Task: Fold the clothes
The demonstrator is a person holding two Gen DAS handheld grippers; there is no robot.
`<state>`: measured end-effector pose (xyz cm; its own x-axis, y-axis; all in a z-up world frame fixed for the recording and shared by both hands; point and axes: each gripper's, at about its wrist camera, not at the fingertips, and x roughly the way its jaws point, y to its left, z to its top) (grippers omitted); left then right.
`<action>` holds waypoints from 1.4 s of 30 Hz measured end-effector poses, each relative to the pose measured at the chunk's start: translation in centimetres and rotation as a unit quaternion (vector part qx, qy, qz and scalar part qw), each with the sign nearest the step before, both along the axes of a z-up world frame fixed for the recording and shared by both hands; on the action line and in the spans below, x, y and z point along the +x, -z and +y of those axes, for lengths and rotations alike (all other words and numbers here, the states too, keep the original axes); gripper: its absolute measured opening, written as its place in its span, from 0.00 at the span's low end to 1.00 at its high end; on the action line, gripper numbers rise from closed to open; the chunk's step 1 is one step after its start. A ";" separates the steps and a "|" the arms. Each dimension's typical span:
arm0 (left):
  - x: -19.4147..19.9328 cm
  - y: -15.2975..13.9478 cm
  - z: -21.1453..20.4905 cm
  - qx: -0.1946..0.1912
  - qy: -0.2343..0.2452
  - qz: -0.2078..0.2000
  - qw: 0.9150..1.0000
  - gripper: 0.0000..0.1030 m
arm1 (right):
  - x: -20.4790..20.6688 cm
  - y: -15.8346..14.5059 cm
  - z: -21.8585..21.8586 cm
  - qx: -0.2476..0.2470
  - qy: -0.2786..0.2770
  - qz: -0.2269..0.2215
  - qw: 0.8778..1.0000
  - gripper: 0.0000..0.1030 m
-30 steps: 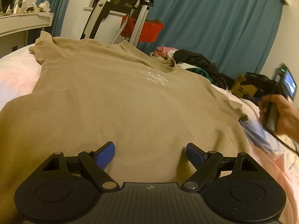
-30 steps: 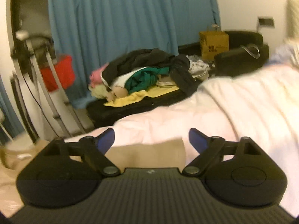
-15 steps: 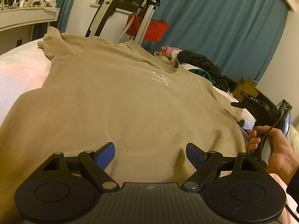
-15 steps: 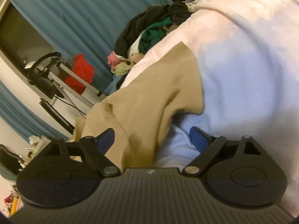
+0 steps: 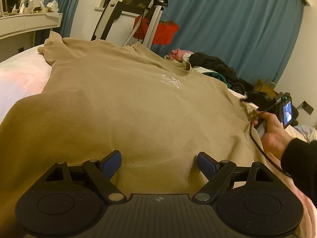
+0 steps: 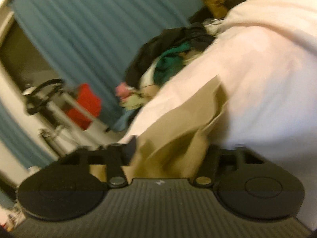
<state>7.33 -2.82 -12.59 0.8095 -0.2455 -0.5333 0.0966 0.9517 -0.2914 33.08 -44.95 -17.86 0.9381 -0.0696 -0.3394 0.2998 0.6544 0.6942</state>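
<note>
I see one tan cotton T-shirt (image 5: 126, 103) spread flat on the white-covered bed (image 5: 21, 73), right ahead of my left gripper (image 5: 159, 163). Its long axis runs away from that gripper, hem nearest me, round collar at the far end pointing toward the blue curtains (image 5: 227, 19). A small white chest print sits just below the collar; the lettering is too fine for me to read. One sleeve lies bunched at the far left.

My left gripper hovers over the hem with its two blue-padded fingers (image 5: 111, 161) spread wide, holding nothing.

My right gripper (image 6: 170, 154) is at the shirt's right edge, and in its blurred view tan fabric (image 6: 178, 130) fills the space between the fingers. They look drawn in on the cloth, the right pad hidden behind it. The right hand (image 5: 272, 132) holds that gripper's handle, to the right of my left gripper.

Beyond the collar lies one heap of dark, green and pink clothes (image 5: 214, 67), and further right one yellow-brown box (image 6: 215, 0) whose dark print I cannot read
</note>
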 end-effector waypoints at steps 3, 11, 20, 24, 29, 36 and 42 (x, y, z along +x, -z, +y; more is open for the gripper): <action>0.4 0.2 -0.5 0.014 0.001 -0.004 1.000 0.83 | 0.1 -0.9 -0.6 -0.024 0.004 -0.001 1.000 0.08; 0.2 -1.9 -0.4 0.024 0.001 -0.013 1.000 0.83 | -0.6 -10.7 3.4 -0.192 -0.021 -0.007 0.981 0.06; -0.2 -5.7 3.3 0.027 -0.056 0.014 0.998 0.83 | -1.1 -19.3 18.1 -0.394 -0.068 0.015 0.917 0.06; -0.4 -6.7 6.7 -0.001 -0.085 0.010 0.996 0.83 | -0.3 -17.5 26.0 -0.451 -0.107 0.046 0.885 0.06; 0.4 -6.3 9.5 0.031 -0.120 -0.011 0.992 0.82 | 0.8 -12.8 35.8 -0.515 -0.171 0.064 0.838 0.06; 0.9 -5.0 12.0 0.018 -0.143 0.008 0.989 0.81 | 1.3 -9.1 42.4 -0.526 -0.278 0.086 0.799 0.30; 0.0 -5.6 11.5 0.015 -0.137 -0.008 0.990 0.81 | -3.2 -13.0 42.0 -0.518 -0.301 0.029 0.800 0.86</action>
<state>7.34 8.64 -6.96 0.8522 0.0005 -0.5232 -0.1622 0.9510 -0.2633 29.89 -2.96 -4.89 0.8917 0.1169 -0.4373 -0.2746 0.9077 -0.3173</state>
